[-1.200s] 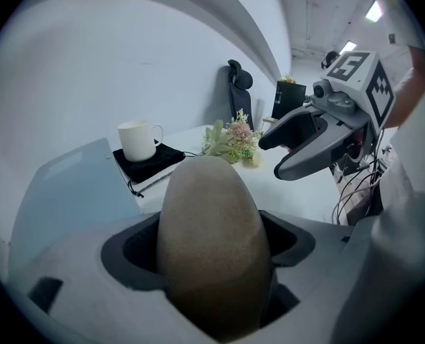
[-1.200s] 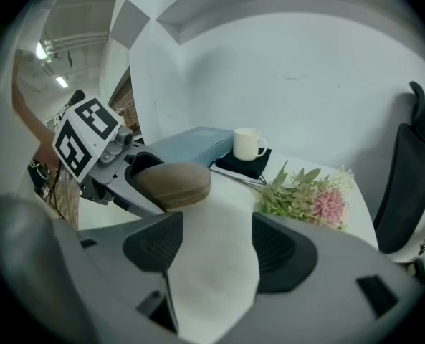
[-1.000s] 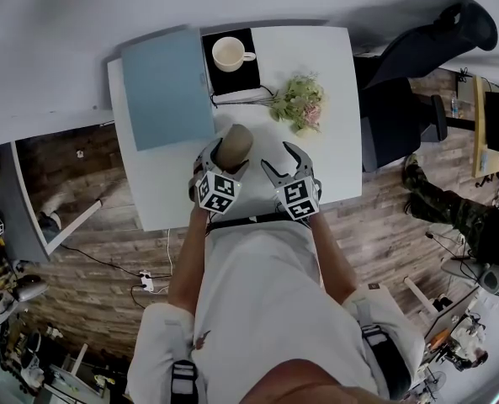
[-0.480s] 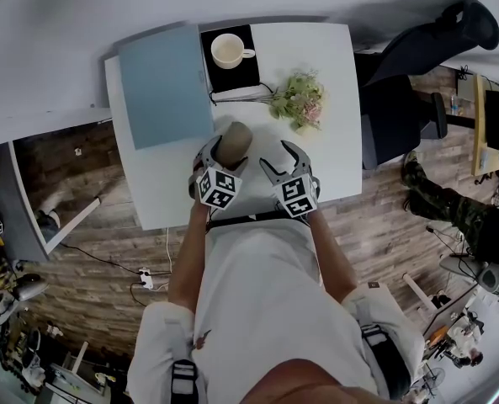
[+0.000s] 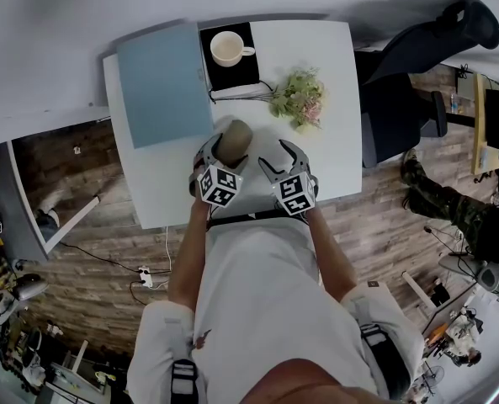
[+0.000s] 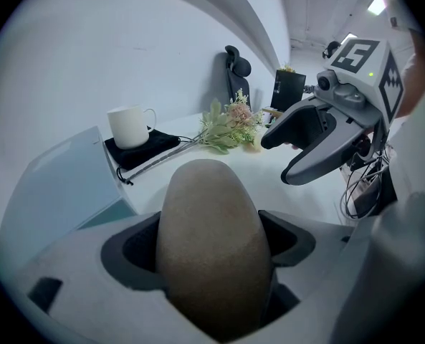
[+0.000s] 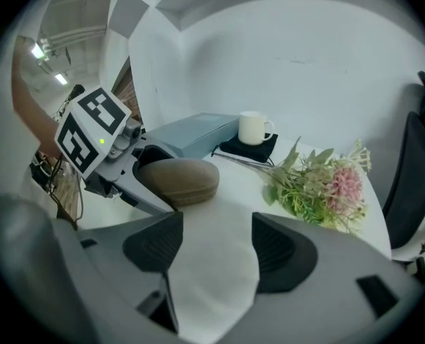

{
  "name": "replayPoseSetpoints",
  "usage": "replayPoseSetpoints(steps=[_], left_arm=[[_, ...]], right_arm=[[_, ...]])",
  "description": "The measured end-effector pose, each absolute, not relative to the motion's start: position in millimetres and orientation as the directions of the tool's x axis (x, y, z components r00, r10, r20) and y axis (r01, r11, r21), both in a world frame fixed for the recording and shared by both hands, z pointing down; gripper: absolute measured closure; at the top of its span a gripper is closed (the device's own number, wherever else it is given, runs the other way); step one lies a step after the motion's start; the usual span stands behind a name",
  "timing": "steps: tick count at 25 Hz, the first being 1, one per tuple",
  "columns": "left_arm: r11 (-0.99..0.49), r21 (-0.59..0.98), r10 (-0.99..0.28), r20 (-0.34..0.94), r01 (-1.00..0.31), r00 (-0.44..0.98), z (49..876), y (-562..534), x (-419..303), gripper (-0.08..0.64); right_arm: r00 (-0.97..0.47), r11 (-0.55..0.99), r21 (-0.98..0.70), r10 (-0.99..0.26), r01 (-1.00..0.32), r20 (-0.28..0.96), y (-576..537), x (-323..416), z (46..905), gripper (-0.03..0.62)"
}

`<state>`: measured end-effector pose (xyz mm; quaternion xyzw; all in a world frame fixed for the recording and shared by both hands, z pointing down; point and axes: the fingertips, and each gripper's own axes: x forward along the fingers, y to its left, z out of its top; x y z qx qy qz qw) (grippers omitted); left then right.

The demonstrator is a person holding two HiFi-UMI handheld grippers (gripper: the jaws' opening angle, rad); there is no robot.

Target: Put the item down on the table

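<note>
A brown oval case [image 5: 233,140] [image 6: 212,246] [image 7: 180,180] is held between the jaws of my left gripper [image 5: 219,156] [image 6: 211,253], which is shut on it just above the white table [image 5: 333,141]. The case's far end points toward the flowers. My right gripper [image 5: 279,156] [image 7: 219,253] hovers open beside it on the right, with only bare tabletop between its fingers. In the left gripper view the right gripper [image 6: 320,138] shows at the right, apart from the case.
A light blue folder [image 5: 163,87] lies at the table's left. A white mug [image 5: 228,50] stands on a black pouch [image 5: 232,72] at the back. A bunch of flowers [image 5: 300,99] lies right of centre. A black office chair [image 5: 417,66] stands to the right.
Both grippers and the case have crept slightly toward the back of the table. The grip on the case is unchanged.
</note>
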<state>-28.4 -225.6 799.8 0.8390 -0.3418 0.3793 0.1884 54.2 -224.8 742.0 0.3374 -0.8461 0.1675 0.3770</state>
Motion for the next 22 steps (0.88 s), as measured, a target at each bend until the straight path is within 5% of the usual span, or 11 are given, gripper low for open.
replayPoseSetpoints(steps=[22], left_arm=[[-0.696,0.050,-0.433,0.767,-0.717,0.473,801.3,-224.8,-27.8,0.135]], right_arm=[[-0.491,0.720,-0.019,-0.452,-0.693,0.745,-219.5,51.6,739.2,0.290]])
